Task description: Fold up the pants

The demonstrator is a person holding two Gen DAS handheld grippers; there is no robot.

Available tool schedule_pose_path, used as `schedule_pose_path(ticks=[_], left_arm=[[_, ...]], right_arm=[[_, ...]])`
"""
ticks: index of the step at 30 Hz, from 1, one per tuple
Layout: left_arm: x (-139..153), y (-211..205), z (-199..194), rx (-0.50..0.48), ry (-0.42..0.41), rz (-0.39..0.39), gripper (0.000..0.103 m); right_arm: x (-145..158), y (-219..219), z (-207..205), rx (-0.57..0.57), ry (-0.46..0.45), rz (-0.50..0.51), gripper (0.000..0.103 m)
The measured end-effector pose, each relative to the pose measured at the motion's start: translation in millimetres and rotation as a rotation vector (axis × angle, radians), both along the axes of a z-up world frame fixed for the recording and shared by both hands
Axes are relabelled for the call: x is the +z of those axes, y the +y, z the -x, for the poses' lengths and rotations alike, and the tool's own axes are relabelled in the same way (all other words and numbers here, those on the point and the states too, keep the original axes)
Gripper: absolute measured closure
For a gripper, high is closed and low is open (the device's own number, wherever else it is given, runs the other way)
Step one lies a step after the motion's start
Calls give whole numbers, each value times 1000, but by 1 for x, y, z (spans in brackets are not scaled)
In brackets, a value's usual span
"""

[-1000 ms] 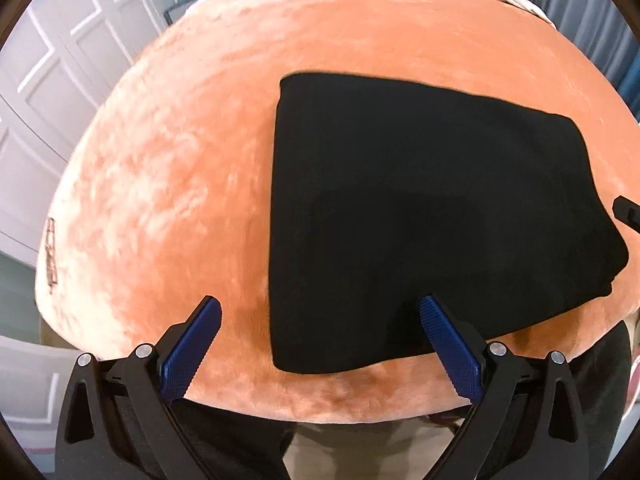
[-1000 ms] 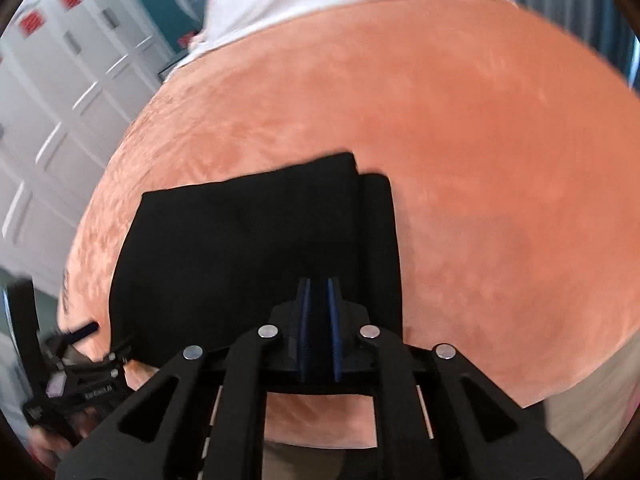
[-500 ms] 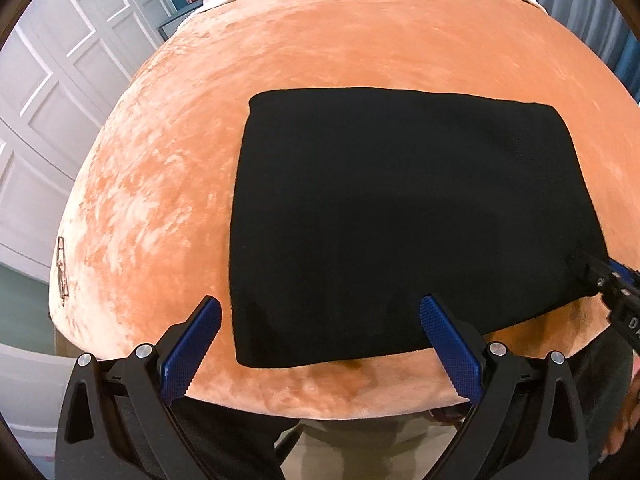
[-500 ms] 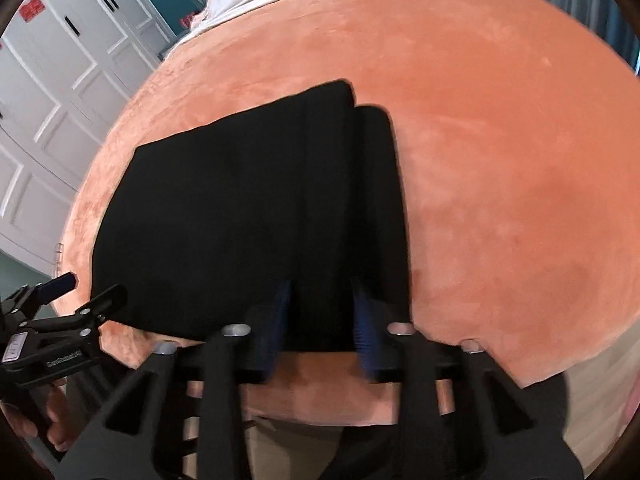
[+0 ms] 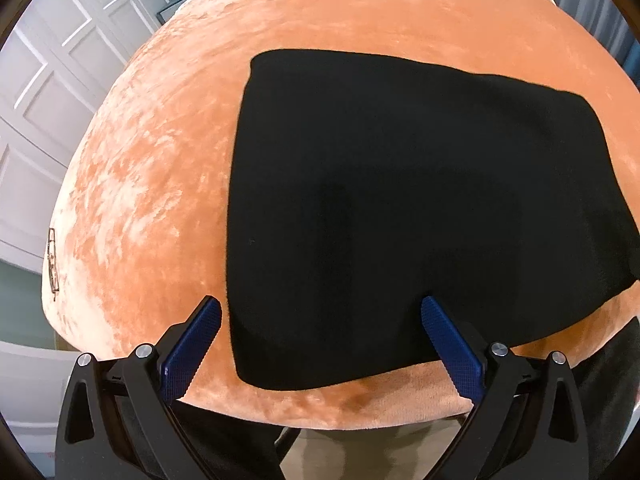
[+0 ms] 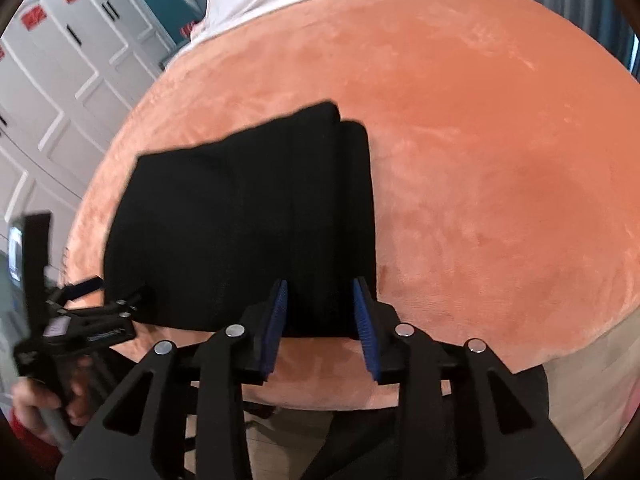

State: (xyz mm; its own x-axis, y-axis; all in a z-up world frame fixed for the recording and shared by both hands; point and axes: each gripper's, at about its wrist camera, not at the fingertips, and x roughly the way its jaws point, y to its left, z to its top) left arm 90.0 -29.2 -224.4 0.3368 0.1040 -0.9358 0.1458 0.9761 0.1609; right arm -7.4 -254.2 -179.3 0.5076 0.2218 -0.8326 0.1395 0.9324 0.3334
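Black pants (image 5: 420, 184) lie flat as a folded rectangle on the orange plush cover (image 5: 152, 168), near edge just short of the cover's front rim, long axis running left-right across both views.

Left gripper (image 5: 320, 320) is spread wide, holding nothing; its 2 fingers straddle the near-left corner of the pants, left pad (image 5: 192, 350) over bare cover, right pad over fabric.

Right gripper (image 6: 320, 312) is partly open, nothing clamped, fingers bracketing the near edge at the pants' right end, where 2 stacked layers show as a strip (image 6: 356, 200).

Both grippers sit at the near edge, 1 per end; pants lie straight ahead of the jaws. Likely next: pinch the near edge, or the fold is already complete. Cannot tell which.
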Motion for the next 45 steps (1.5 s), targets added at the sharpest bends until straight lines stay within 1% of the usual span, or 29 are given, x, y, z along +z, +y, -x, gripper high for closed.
schedule_pose_path(ticks=[2,4,5,7,9,10,11,12,13,14,15,16,17,18,19,21,24,25,26,27,29,31,32,34,36,38,40,42,45], left_arm=[[3,6,-2,6,8,28,5],[4,15,-7,19,19,87,5],[1,21,-12,29,43,137,5],[-7,34,-19,43,83,221,5],[-24,53,-27,71,140,372,5],[-30,64,-30,93,152,443,5],[-32,71,-32,103,147,492,5],[-32,75,-32,98,140,512,5],[-31,75,-31,85,131,507,5],[-29,73,-30,66,116,494,7],[-25,70,-27,42,97,488,19],[-19,68,-26,25,90,493,35],[-12,69,-24,29,89,513,45],[-8,71,-24,39,87,520,66],[2,75,-24,45,79,531,78],[21,83,-24,48,68,579,84],[62,90,-24,17,9,623,85],[82,89,-25,-8,-28,624,85],[92,85,-23,-21,-50,617,85],[114,83,-24,-44,-89,609,85],[142,81,-27,-76,-137,615,85],[173,82,-38,-112,-210,611,85],[191,81,-48,-133,-260,600,85],[215,75,-59,-154,-320,590,84],[238,75,-85,-165,-382,586,84],[250,68,-109,-174,-433,569,84],[258,62,-148,-181,-479,554,84],[254,53,-180,-172,-492,556,84],[236,47,-237,-166,-493,552,83]], right_arm=[[0,-10,0,-28,2,-47,46],[-4,-19,-3,-56,8,-68,39],[-7,-21,-7,-59,13,-79,33],[-19,-20,-17,-60,35,-129,28],[-39,-11,-30,-51,85,-171,27],[-47,-8,-32,-52,95,-189,23],[-53,-7,-32,-61,69,-212,21],[-55,-5,-32,-66,56,-210,21],[-53,-3,-32,-60,52,-207,32],[-53,0,-34,-40,51,-248,49],[-53,0,-33,-55,56,-268,52],[-51,1,-33,-54,59,-278,62],[-48,2,-33,-52,56,-275,67],[-43,3,-32,-52,53,-272,69],[-36,5,-31,-51,48,-266,70],[-21,9,-30,-46,18,-275,72],[19,17,-29,-19,-62,-276,73],[30,19,-29,-8,-84,-275,73],[44,21,-31,7,-113,-266,73],[63,23,-34,21,-150,-255,73],[95,24,-44,49,-215,-244,73],[119,22,-56,62,-269,-235,73],[132,22,-65,72,-302,-229,73],[161,19,-93,85,-375,-212,73],[180,18,-122,92,-431,-195,73],[196,17,-161,100,-494,-169,72],[199,15,-203,94,-522,-172,72],[195,11,-247,75,-534,-171,72],[179,3,-311,59,-533,-181,72]])
